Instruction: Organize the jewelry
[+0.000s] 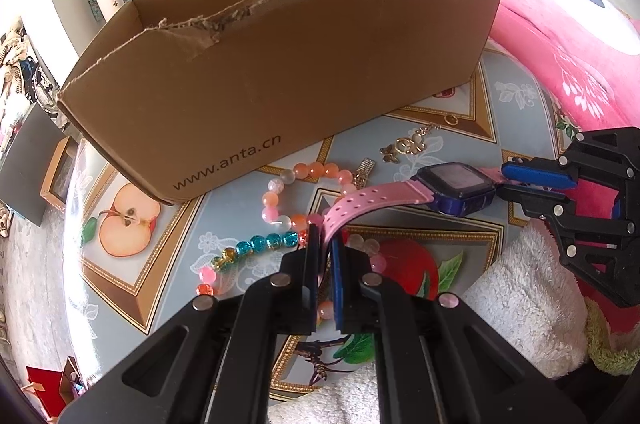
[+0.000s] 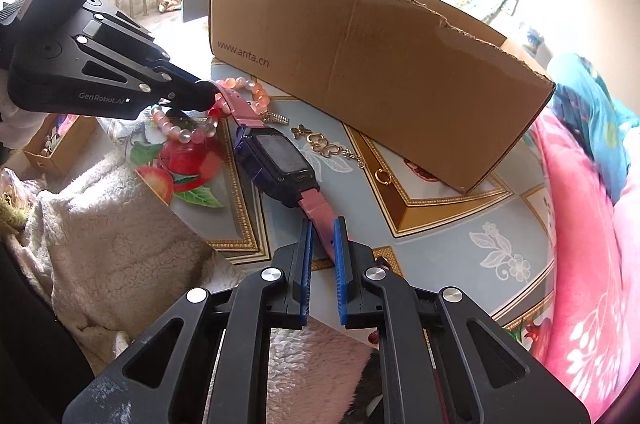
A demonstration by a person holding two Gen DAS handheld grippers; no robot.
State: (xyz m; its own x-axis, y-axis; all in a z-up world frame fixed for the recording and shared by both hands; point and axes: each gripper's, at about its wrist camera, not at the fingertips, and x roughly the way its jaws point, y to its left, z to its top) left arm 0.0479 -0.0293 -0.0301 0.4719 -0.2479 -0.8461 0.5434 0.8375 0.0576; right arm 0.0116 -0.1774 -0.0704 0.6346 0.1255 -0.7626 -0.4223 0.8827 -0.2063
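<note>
Pink watch [image 2: 280, 160] lies stretched over the table [image 2: 440, 244], left gripper [image 1: 325, 244] pinching one strap and right gripper [image 2: 323, 236] the other, while the bead bracelets [image 1: 280, 208] wait outside the cardboard box [image 1: 280, 64]

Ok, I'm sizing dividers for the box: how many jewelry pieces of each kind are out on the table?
Watch: 1
Bead bracelets: 2
Gold charm chain: 1
Gold ring: 1
Small studded strip: 1
Total: 6
</note>
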